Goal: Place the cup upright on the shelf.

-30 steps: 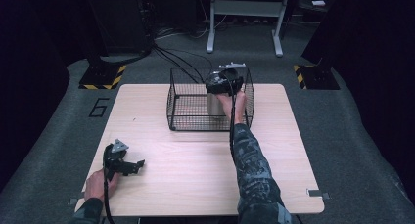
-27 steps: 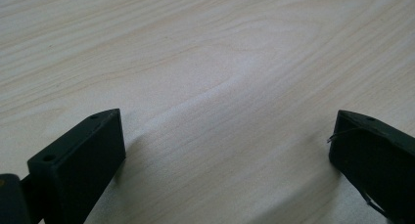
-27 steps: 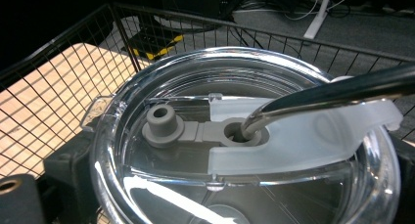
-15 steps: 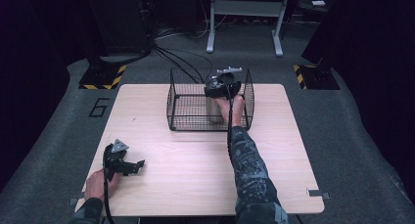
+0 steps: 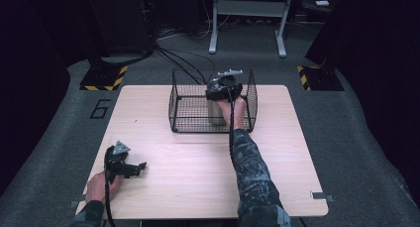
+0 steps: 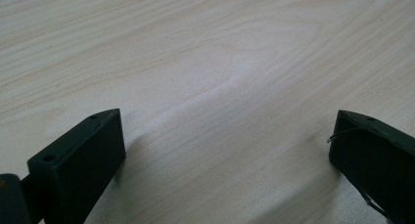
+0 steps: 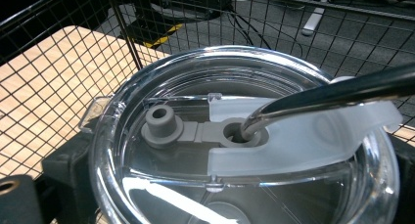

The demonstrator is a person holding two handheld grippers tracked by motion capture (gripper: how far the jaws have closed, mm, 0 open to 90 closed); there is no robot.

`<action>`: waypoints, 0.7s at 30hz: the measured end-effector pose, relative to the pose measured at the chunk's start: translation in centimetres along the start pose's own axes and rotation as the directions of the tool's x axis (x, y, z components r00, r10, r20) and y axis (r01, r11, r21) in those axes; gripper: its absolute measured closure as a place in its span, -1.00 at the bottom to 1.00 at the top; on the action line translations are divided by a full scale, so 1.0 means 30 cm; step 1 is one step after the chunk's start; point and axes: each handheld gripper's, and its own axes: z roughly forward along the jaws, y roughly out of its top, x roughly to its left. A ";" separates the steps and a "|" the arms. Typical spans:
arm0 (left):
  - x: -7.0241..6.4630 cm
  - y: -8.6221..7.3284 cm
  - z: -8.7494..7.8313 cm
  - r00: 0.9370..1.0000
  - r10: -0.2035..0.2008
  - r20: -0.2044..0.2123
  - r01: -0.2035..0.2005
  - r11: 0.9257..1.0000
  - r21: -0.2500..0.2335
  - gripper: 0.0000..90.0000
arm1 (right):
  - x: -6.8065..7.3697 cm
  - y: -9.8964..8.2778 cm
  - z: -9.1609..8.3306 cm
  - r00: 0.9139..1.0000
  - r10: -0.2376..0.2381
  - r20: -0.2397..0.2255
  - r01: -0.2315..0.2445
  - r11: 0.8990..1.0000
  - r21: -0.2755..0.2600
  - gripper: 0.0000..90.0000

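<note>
A steel tumbler with a clear plastic lid (image 7: 244, 150) and a metal straw (image 7: 333, 94) through its grey seal stands inside the black wire basket (image 5: 185, 105), toward the basket's right wall. The right gripper (image 5: 223, 90) has its jaws on either side of the cup just under the lid, apparently clamped to carry it upright. The basket sits at the far edge of the pale wooden table (image 5: 198, 172). The left gripper (image 5: 126, 165) rests near the near-left corner, jaws spread wide and empty, seemingly idle.
</note>
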 end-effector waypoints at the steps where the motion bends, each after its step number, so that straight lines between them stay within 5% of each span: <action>1: 0.000 0.000 0.000 1.000 0.000 0.000 0.000 1.000 0.000 -1.00 | 0.000 -0.004 -0.002 1.000 -0.008 -0.001 0.008 1.000 -0.001 -0.92; 21: 0.000 0.000 0.000 1.000 0.000 0.000 0.000 1.000 0.001 -1.00 | 0.000 -0.038 -0.037 0.997 -0.066 -0.026 0.066 0.998 0.011 -0.93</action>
